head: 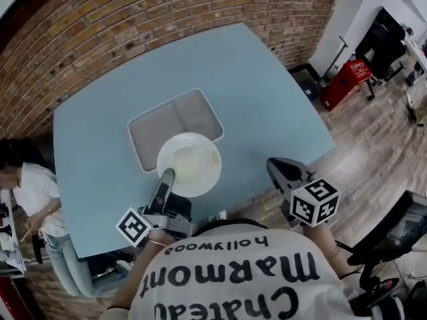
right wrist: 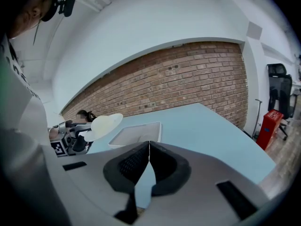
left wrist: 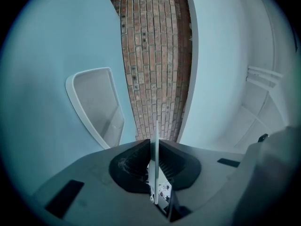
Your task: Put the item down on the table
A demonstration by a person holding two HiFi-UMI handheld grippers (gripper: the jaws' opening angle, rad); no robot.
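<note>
The left gripper (head: pixel 167 173), clamped on the white plate's (head: pixel 189 164) rim, should lower it level onto the table (head: pixel 267 99); the right gripper (head: pixel 277 167) is closed on nothing.

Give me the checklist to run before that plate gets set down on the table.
1. Grip: the left gripper has its jaws clamped on the rim of the plate. Ok.
2. Plate off the surface: the right gripper view shows it raised above the table. Ok.
3. Spot straight below: in the head view the plate overlaps the near corner of the tray, which may only be the viewing angle. Cannot tell.
4. Room to land: bare table shows beside the tray. Ok.
5. Right gripper: jaws together, nothing held, well apart from the plate. Ok.
</note>
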